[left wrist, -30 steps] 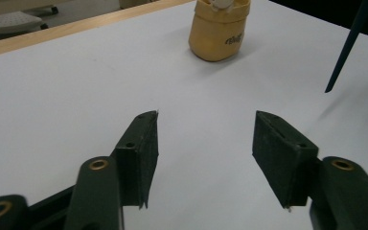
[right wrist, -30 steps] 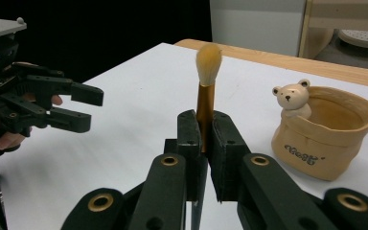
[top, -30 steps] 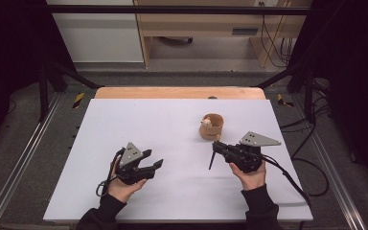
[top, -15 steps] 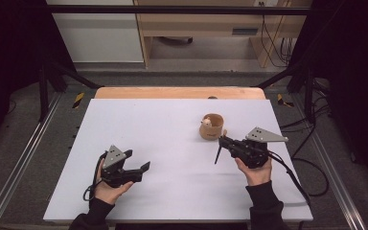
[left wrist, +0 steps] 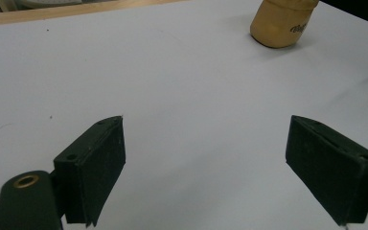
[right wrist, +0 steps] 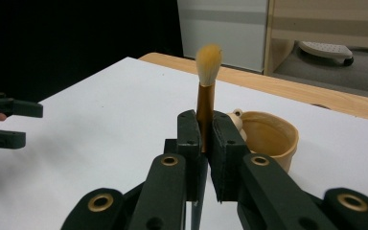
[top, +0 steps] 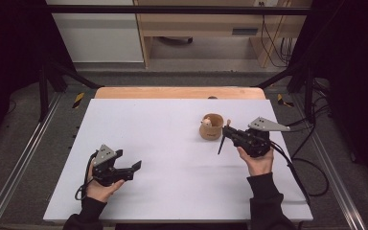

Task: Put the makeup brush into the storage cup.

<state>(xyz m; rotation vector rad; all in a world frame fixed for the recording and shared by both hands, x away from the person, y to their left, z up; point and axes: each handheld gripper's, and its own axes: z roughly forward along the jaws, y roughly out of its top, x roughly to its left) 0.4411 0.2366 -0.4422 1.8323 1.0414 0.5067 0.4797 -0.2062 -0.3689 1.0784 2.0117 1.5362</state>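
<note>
White tabletop point(top: 172, 143), dim room beyond. Left gripper point(top: 133, 168) hangs low, jaws just spread wide, nothing between. Wooden cup point(top: 211, 126) sits right of centre. Right gripper point(right wrist: 204, 143) clamps a brush point(right wrist: 206, 103) beside it, long axis upright, bristles up. Carrying step, seemingly; next likely needs lowering it into the cup.

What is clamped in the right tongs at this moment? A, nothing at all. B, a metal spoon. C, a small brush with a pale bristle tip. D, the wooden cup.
C: in the right gripper view the right tongs are shut on a brush, its pale bristles pointing up above the jaws, while the wooden cup stands apart on the table behind them.
</note>
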